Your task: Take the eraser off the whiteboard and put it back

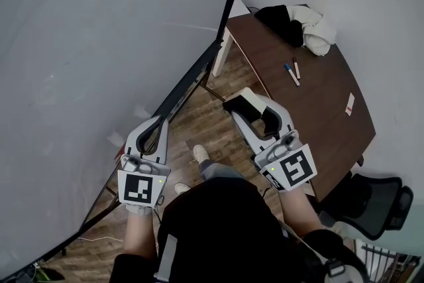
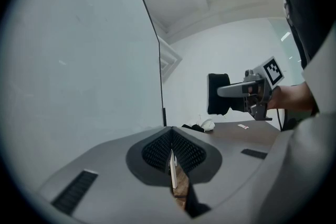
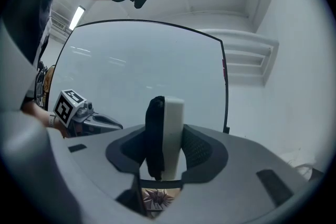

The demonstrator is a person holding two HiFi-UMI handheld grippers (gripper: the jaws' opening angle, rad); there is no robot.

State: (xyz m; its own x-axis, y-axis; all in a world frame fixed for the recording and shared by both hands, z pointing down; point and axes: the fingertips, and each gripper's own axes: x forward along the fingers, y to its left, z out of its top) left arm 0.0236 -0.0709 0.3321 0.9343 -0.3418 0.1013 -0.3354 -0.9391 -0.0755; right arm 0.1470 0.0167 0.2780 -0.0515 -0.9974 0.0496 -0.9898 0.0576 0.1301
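Now pinching the eraser upright in the right tongs, held clear of the whiteboard to their left, with the left tongs pressed together, empty, nearer it.

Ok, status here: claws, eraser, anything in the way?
Right claw shut on eraser, held off the whiteboard. Left claw shut, empty. Nothing seen between eraser and board.

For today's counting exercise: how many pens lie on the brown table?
2. The blue-capped pen and the dark-capped pen lie side by side near the table's middle; the clothing heap may hide others.
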